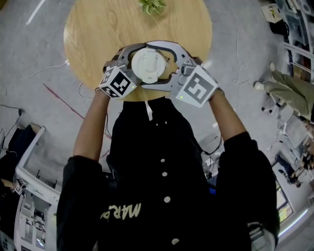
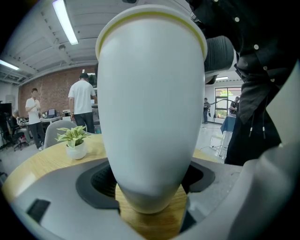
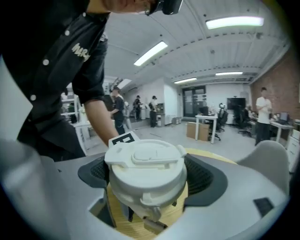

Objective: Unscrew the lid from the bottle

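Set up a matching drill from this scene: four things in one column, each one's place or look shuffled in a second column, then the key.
1 bottle body
2 lid
3 potted plant
4 table

A round, pale wood
B between the jaws of the right tool
C at the table's far edge
D between the jaws of the left tool

Pairs: 1-D, 2-B, 3-C, 4-A
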The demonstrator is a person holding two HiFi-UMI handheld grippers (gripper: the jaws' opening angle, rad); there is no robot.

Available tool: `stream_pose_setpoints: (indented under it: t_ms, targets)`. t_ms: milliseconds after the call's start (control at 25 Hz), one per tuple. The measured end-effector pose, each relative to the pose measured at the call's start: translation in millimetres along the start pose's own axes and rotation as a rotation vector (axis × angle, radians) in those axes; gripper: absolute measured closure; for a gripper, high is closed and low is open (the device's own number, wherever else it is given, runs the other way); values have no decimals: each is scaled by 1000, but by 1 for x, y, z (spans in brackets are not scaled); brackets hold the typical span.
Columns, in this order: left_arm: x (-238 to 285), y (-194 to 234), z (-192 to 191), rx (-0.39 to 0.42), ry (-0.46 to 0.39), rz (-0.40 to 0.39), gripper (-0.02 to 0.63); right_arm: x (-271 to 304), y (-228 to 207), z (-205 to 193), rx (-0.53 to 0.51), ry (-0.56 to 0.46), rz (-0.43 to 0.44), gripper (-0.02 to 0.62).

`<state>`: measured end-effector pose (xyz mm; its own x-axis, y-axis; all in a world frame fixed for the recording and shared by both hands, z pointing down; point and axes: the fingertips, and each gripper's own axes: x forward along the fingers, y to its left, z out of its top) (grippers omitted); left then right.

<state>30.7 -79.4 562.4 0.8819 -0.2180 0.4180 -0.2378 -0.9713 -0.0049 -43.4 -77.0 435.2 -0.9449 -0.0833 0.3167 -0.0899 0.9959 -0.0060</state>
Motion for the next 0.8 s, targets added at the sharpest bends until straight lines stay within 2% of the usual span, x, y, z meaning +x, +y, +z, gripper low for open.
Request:
stream_pose_setpoints:
  t_ms: [80,160,280,440,600,720,800]
  targets:
    - [-3,0,-1,-2,-1,3,239,2,5,1,-48,6,97,127]
    - [-4,-1,-1,-1,2,5,239,2,8,-1,-50,20,123,127]
    - [-2,-3,0,2,3,3,239,-1,8,0,-42,13,106,129]
    - [-2,1,-2,-2,3,1,239,-8,0,27,-19,-74,94,129]
    - [-6,2,-5,-4,13,3,239,-12,-1,43,-15,-97,90,129]
    - [-16,1,-3,-37,15,7,238,-21,-1,56,47,-91,55,129]
    - [-27,3,-1,-78,17,20,218,-30,-6,75,126,-132,12,129]
